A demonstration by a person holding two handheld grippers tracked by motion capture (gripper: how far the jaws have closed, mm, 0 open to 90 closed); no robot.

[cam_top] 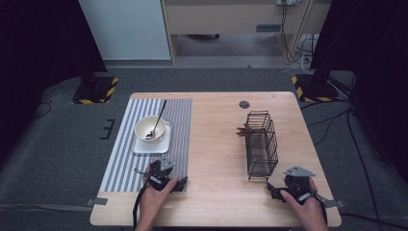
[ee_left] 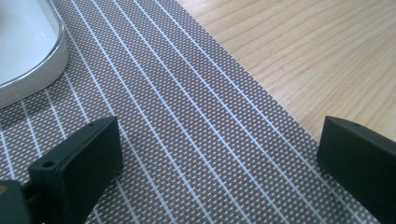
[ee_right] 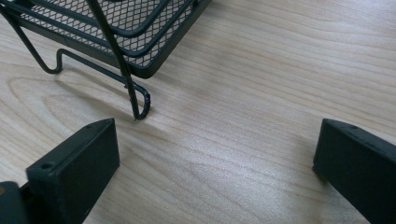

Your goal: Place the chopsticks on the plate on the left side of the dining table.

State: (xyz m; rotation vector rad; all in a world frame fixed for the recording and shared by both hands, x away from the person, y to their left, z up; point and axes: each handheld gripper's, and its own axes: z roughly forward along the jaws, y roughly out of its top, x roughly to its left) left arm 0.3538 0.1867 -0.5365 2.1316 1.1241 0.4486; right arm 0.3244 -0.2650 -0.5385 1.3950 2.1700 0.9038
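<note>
Both hands low in frame, start of work: left gripper [cam_top: 166,180] on mat [cam_top: 122,159], jaws spread, empty; right gripper [cam_top: 284,188] spread, empty, beside rack [cam_top: 262,144]. Spoon [cam_top: 158,120] in bowl [cam_top: 150,129], centre left. Next likely: left reaches up to spoon handle

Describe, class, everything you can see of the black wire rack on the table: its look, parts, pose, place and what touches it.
The black wire rack looks like thin dark metal: horizontal rods, upright bars, a fine mesh bottom and looped wire feet resting on the wooden table. It stands upright on the table's right half, long side running away from the person. Brown wooden pieces, too small to identify, poke out at its far left. The right tool sits just before it, apart.
</note>
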